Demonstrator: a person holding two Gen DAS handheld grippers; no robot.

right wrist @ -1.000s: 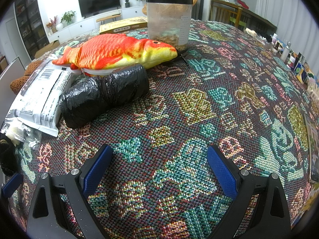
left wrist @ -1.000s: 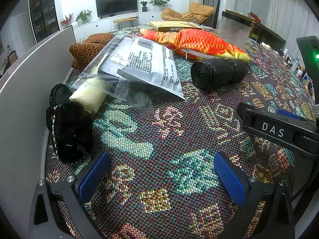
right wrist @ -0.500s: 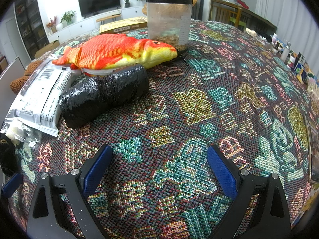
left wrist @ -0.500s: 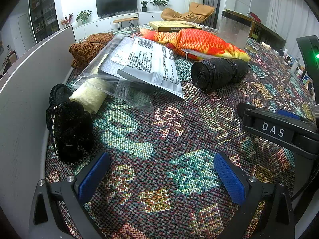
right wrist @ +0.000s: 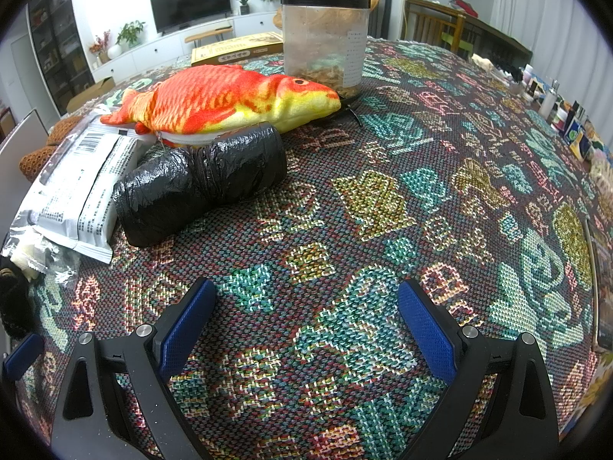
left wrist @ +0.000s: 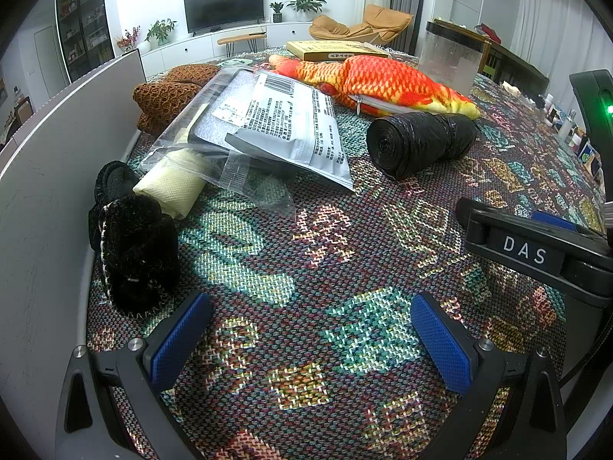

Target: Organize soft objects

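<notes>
An orange plush fish (left wrist: 377, 80) (right wrist: 222, 99) lies at the far side of the patterned tablecloth. In front of it rests a black roll of plastic bags (left wrist: 419, 142) (right wrist: 199, 186). Left of that, a grey packet (left wrist: 276, 122) (right wrist: 76, 191) lies over a clear bag with a cream cloth (left wrist: 170, 188). A black fuzzy item (left wrist: 134, 249) and a brown knitted piece (left wrist: 168, 92) sit by the grey wall. My left gripper (left wrist: 310, 339) and right gripper (right wrist: 306, 322) both hover open over bare cloth, holding nothing.
A grey panel (left wrist: 49, 161) borders the table on the left. A clear jar with a black lid (right wrist: 325, 38) and a flat yellow box (right wrist: 237, 50) stand behind the fish. Small bottles (right wrist: 551, 99) line the far right edge. The right gripper's body (left wrist: 536, 253) shows beside my left one.
</notes>
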